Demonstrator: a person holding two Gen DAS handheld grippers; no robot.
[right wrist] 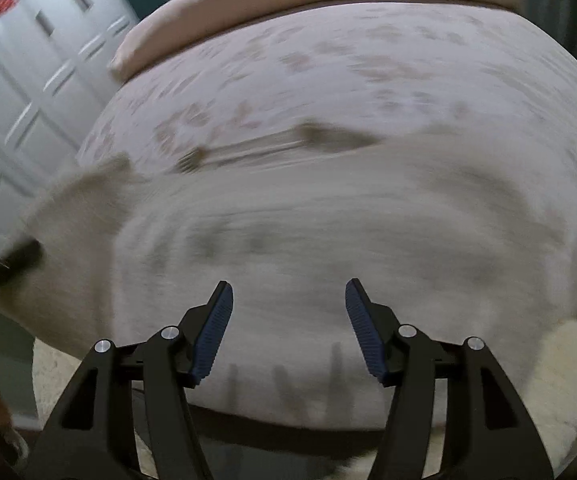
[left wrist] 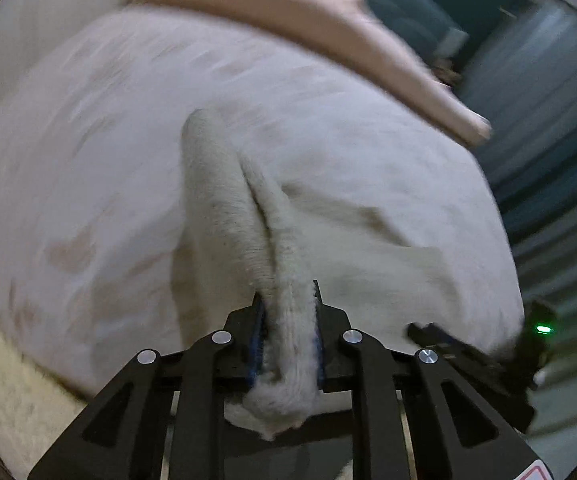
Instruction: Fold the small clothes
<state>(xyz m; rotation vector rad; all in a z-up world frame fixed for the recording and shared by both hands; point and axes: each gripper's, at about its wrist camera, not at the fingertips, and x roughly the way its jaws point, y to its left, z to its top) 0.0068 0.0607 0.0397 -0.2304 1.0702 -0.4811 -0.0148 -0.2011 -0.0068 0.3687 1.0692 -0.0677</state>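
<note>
okay, left claw (left wrist: 288, 320) is clamped on a bunched strip of a cream knit garment (left wrist: 224, 208), blue pads pressing on it from both sides; a wad of the fabric pokes out behind the jaws. from the pinch the cloth runs forward as a raised fold over the bed (left wrist: 88, 140), with more of the same pale cloth spread flat to its right, toward the bed's right edge. bed has a pale pinkish cover with faint blotchy print, heavy motion blur. a folded pink blanket (left wrist: 328, 40) lies across the far end of the bed. right claw (right wrist: 288, 328) hangs over the near part of the bed with jaws standing apart, nothing between the blue pads (right wrist: 212, 332), no cloth touched. in the right wrist view the cream garment (right wrist: 88, 216) shows as a blurred flap at the bed's left edge, with the black tip of the left claw beside it. white panelled cupboard doors (right wrist: 28, 80) stand off the bed's left side. a fluffy cream rug (left wrist: 4, 380) lies below the near edge of the bed.
</note>
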